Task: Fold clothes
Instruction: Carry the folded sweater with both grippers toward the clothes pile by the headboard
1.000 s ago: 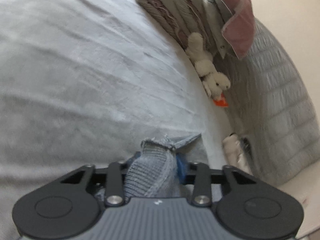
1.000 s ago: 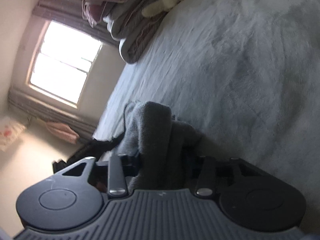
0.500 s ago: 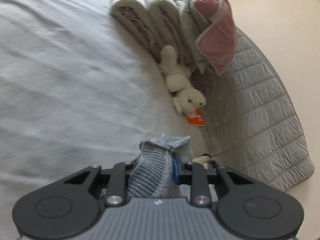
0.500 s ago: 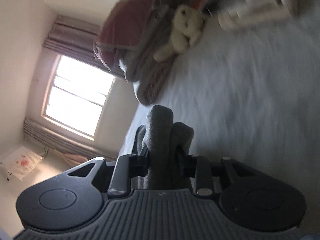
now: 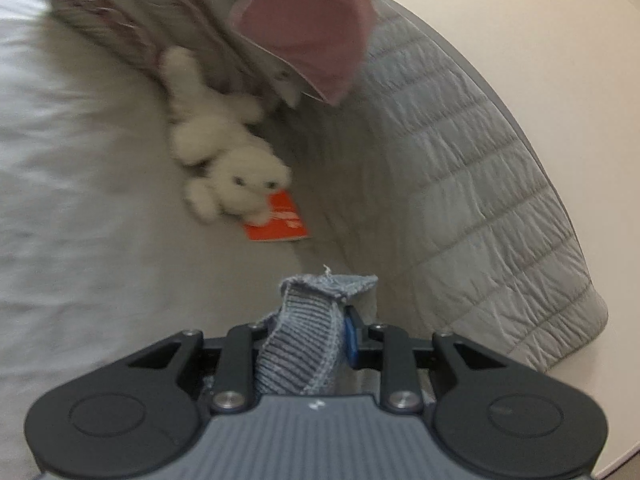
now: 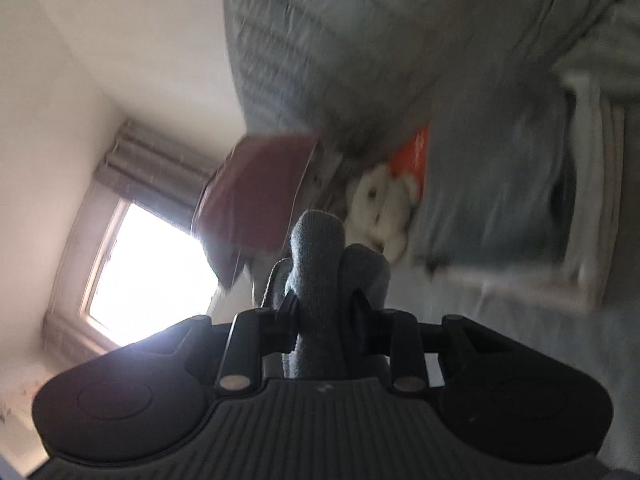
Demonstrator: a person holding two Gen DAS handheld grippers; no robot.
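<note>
A grey-blue ribbed knit garment is pinched in my left gripper, its hem bunched up between the two fingers, above the pale bedspread. In the right wrist view my right gripper has its jaws closing tight on a thick fold of the same grey garment, which sticks up past the fingertips. Both grippers are lifted off the bed and point toward the headboard end. The rest of the garment hangs out of sight below the grippers.
A white teddy bear lies against folded blankets with an orange card beside it. Above them sit a pink pillow and a quilted grey headboard. Folded clothes and a bright window show in the right wrist view.
Both grippers have risen and swung toward the headboard, carrying the garment; the teddy and pillows now loom larger. The right gripper's jaws have drawn closer together on the cloth.
</note>
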